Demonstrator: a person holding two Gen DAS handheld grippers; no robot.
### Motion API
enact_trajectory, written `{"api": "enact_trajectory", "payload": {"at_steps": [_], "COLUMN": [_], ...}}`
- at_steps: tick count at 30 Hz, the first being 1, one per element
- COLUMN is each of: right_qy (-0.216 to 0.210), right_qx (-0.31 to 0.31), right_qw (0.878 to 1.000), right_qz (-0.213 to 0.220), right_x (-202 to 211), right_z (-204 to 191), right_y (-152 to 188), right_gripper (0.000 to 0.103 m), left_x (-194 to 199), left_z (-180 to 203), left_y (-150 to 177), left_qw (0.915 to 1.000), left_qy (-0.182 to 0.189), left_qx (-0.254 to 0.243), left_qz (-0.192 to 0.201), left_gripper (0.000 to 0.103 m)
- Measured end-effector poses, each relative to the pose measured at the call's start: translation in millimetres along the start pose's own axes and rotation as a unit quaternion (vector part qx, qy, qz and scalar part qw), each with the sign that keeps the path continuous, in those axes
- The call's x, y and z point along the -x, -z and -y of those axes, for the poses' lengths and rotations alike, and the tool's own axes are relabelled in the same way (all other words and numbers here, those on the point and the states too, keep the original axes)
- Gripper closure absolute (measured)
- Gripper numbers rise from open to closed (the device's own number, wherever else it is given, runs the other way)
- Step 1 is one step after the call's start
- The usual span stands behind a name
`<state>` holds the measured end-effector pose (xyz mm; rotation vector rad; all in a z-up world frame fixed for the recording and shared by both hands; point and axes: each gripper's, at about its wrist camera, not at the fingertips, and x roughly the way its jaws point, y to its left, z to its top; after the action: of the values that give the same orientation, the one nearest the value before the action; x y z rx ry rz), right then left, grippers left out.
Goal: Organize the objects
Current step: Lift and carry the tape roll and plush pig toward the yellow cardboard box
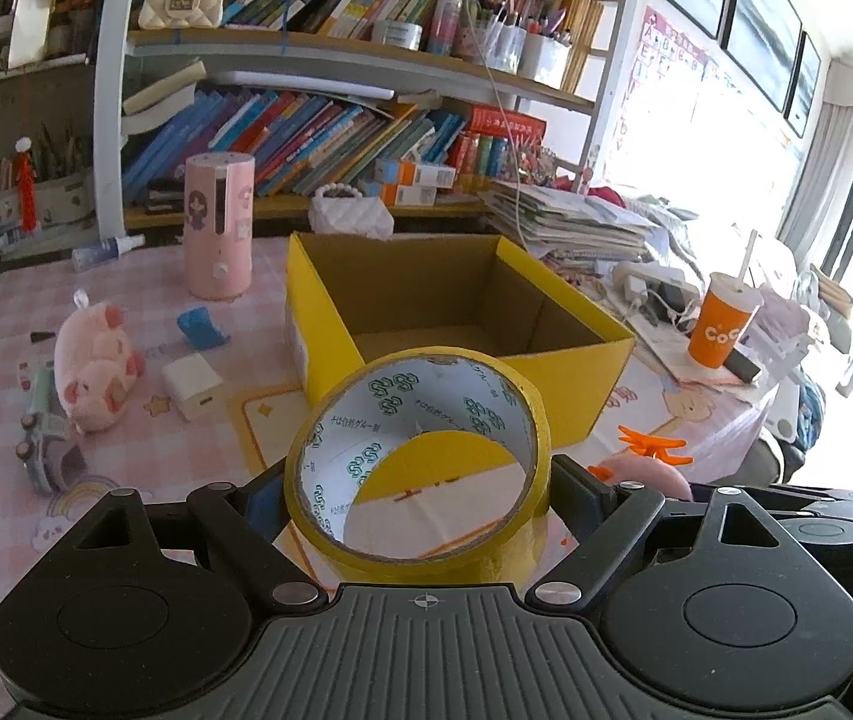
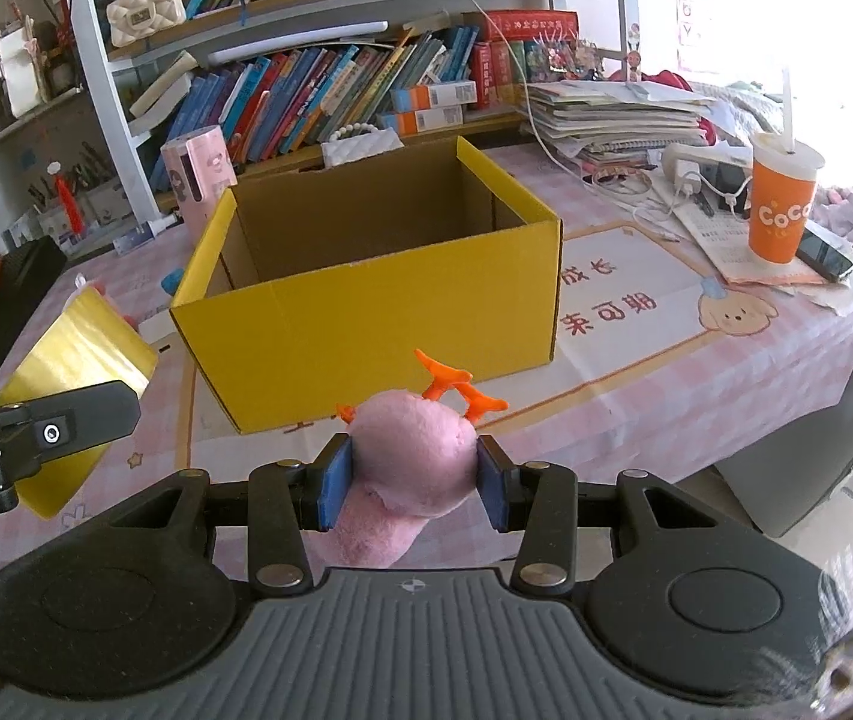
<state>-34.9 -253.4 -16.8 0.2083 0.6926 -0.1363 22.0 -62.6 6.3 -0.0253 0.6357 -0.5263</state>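
Left gripper (image 1: 417, 495) clamps wide across a tape roll (image 1: 420, 462); right gripper (image 2: 413, 483) pinches a pink plush (image 2: 411, 468). Both held just short of the empty box (image 2: 366, 306) ahead, likely for dropping in

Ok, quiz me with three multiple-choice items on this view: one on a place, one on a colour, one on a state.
1. Where is the orange cup relative to the yellow box, in the right wrist view?
A. inside it
B. to its right
C. to its left

2. What colour is the tape roll in the left gripper?
A. yellow
B. blue
C. white

3. What state is the right gripper in?
A. open and holding nothing
B. shut on the pink plush toy
C. shut on the cup

Answers:
1 B, the cup stands on papers right of the box.
2 A, its outer wrap is yellow.
3 B, the fingers press both sides of the toy.
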Motion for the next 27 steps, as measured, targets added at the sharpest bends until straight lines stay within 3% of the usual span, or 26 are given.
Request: {"api": "enact_trajectory", "payload": {"at_steps": [13, 23, 27], "right_qy": [-0.003, -0.017, -0.026], "right_qx": [0.001, 0.035, 0.050], "right_qw": [1.000, 0.994, 0.992], "right_qz": [0.029, 0.106, 0.111], "right_x": [-11, -17, -36], "right_z": [7, 15, 20], "right_y": [-34, -96, -118], "right_gripper": [0.062, 0.062, 0.062], "left_x": [-13, -39, -53], "left_z": [-1, 6, 9], "left_y": [-27, -65, -77], "left_qw": [0.9995, 0.9976, 0.9970], "left_qy": [-0.009, -0.026, -0.038], "left_qx": [-0.005, -0.016, -0.012], "left_qz": [0.030, 0.062, 0.067], "left_gripper": [0.015, 0.015, 0.015]}}
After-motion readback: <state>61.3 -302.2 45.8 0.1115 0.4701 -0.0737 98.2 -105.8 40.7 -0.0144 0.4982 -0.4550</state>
